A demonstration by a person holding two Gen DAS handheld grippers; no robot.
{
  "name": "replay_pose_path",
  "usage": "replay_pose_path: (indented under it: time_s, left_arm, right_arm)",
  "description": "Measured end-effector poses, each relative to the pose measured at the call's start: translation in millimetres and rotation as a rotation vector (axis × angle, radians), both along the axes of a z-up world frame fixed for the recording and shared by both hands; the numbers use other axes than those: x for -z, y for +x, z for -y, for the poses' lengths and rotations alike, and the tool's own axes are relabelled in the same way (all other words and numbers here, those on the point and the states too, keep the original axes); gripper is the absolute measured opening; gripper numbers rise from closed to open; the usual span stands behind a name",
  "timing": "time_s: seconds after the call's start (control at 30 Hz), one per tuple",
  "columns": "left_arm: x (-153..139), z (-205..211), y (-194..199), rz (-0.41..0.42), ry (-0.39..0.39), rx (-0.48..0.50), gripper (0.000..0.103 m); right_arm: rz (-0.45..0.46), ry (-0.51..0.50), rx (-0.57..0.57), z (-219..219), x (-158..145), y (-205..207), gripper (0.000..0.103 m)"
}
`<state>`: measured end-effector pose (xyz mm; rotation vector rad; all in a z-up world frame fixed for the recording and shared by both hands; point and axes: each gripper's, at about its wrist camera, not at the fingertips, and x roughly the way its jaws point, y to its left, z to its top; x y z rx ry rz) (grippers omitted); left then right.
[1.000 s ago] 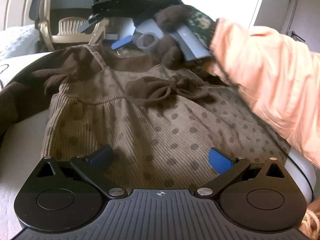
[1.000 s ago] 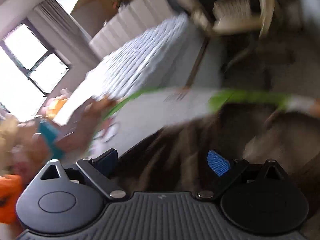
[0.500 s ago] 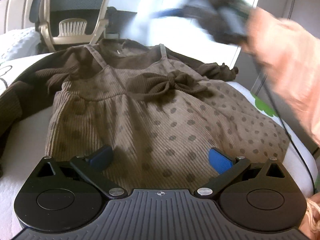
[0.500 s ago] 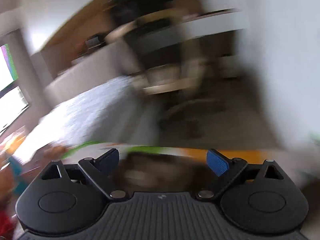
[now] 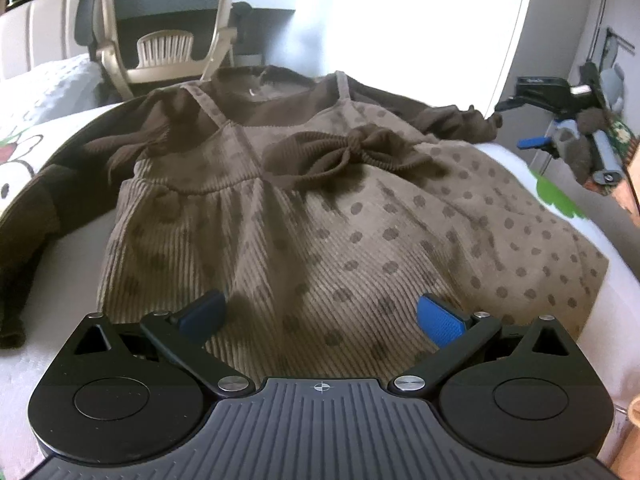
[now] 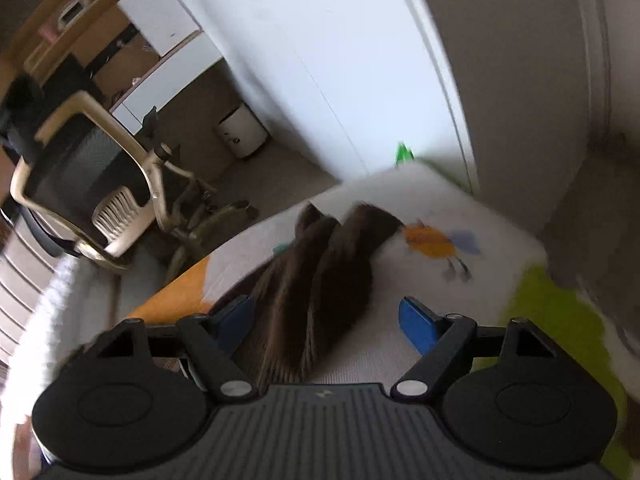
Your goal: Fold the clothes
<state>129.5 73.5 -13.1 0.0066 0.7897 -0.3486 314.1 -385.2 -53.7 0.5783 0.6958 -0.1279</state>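
Observation:
A tan corduroy dress with dark dots lies flat on the bed, a dark brown bow on its chest and dark brown sleeves spread to both sides. My left gripper hovers open over the skirt's hem, nothing between its fingers. In the left wrist view my right gripper shows at the far right, beyond the dress's right sleeve. The right wrist view has my right gripper open above that dark brown sleeve, which runs out between the fingers without being clamped.
A white bed cover with orange and green cartoon prints lies under the dress. An office chair stands past the bed's far edge, with a white bin on the floor by the wall. A white pillow sits far left.
The right gripper and the arm in a pink sleeve have swung from above the dress's neckline over to the right sleeve. The left gripper has stayed put.

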Motion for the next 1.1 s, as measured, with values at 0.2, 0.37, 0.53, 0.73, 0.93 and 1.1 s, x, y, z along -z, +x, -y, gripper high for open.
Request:
replay_pose_path:
  time_s: [0.2,0.37,0.53,0.73,0.93,1.1]
  left_arm:
    - [-3,-2,6,-0.034,-0.007,-0.014,0.103]
    - [-6,-10,15,-0.046,-0.064,-0.037,0.103]
    - [-6,-17,28,-0.050,-0.152,-0.096,0.103]
    - [-6,-19,23,-0.052,-0.143,-0.100,0.103]
    - [-7,-14,21,-0.038,-0.103,-0.073,0.103]
    - [-18,-50,27,-0.020,-0.161,-0.248,0.103]
  right_arm:
    - [0.118,-0.101,-0.182,-58,-31,38,0.016]
    - [0.333,-0.171,-0.511,-166,-113,28,0.015]
    - [0.368,-0.165,-0.862,-288,-137,21,0.016]
    - [0.315,-0.128,-0.924,-295,-123,9,0.065]
    - [0.245,-0.103,-0.798,-229,-98,-7,0.096]
    - [0.188,-0.251,-0.725,-174,-52,-49,0.096]
